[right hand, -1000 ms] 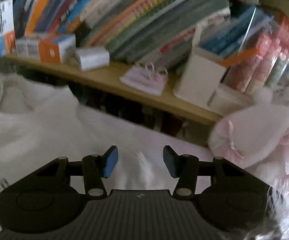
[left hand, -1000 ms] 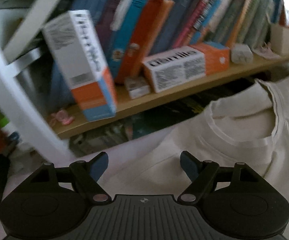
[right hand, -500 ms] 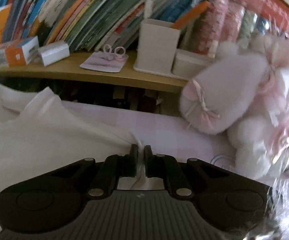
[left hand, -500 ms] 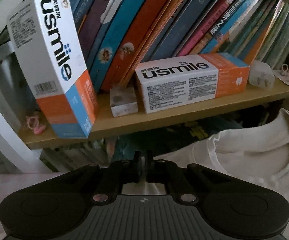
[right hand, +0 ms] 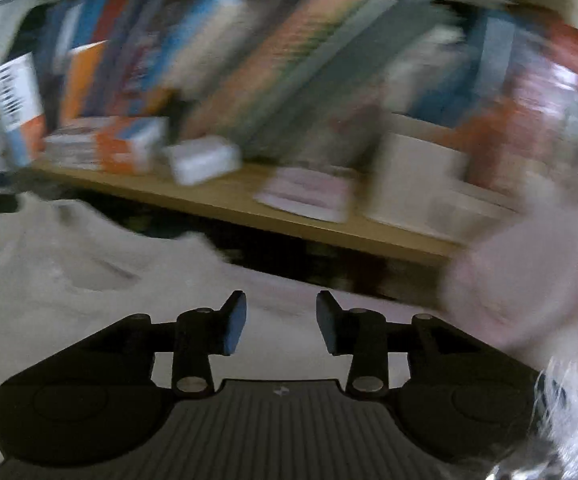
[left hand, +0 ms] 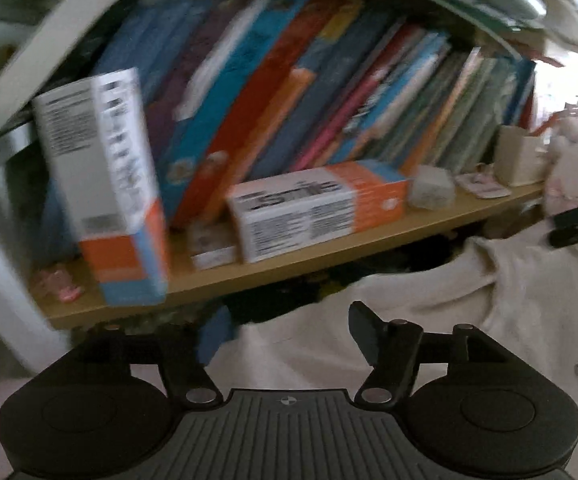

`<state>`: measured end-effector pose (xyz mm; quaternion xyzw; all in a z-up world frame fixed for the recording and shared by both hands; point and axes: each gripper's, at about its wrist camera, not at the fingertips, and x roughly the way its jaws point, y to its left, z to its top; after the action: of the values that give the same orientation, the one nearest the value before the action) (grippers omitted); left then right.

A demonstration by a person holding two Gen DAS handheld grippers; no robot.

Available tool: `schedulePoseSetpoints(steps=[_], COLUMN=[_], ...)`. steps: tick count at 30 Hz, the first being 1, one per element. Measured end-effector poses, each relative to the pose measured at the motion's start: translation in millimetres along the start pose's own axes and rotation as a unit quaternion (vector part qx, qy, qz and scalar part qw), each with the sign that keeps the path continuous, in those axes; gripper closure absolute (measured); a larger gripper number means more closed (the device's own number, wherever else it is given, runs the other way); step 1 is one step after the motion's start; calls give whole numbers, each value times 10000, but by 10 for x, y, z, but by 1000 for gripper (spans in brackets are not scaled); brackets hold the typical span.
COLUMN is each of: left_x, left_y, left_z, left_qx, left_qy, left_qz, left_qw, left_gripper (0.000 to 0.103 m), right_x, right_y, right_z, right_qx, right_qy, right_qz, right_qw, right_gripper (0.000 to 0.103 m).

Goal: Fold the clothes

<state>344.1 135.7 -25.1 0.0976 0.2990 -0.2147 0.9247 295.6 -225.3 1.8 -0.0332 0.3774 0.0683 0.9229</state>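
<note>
The cream shirt (left hand: 429,300) lies below your down-tilted grippers; left gripper (left hand: 285,336) and right gripper (right hand: 281,328) have just been opening, jaws apart, nothing between.

A: Ahead of us the wooden shelf (left hand: 329,248) is crowded: leaning books (left hand: 329,100), an upright box (left hand: 105,200), a box lying flat (left hand: 313,212).

B: On our right, a white holder (right hand: 413,176) and a pink plush toy (right hand: 529,272), I think; it's blurred.

A: So our free room is low, over the cream shirt (left hand: 429,300) and the pink bedding (right hand: 289,292) before the shelf.
</note>
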Motion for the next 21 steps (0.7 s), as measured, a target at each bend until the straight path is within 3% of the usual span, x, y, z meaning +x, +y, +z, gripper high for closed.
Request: schedulePoseSetpoints(steps=[2, 5, 6, 7, 8, 18, 21], left_x=[70, 241, 298, 329, 370, 657, 618], left_y=[-117, -283, -287, -278, -278, -424, -432], left_z=[46, 57, 56, 50, 47, 143, 157], left_qx=[163, 390, 322, 227, 146, -371, -418], left_qy=[19, 292, 386, 472, 520, 679, 738], left_qz=[-59, 268, 294, 272, 291, 901, 899], left_qw=[9998, 9985, 9983, 9983, 9981, 9929, 9923], left_gripper=[35, 41, 50, 79, 90, 92, 80], right_x=[181, 432, 474, 515, 557, 739, 711], right_y=[150, 270, 259, 248, 236, 301, 283], right_z=[89, 180, 189, 197, 205, 226, 224], right_qx=[-116, -22, 81, 185, 288, 694, 723], right_qy=[154, 382, 419, 456, 493, 106, 103], right_qz=[134, 60, 91, 122, 153, -473, -439], right_qw=[9997, 9992, 9990, 9987, 9983, 9964, 9964], right_gripper=[64, 69, 86, 100, 102, 102, 97])
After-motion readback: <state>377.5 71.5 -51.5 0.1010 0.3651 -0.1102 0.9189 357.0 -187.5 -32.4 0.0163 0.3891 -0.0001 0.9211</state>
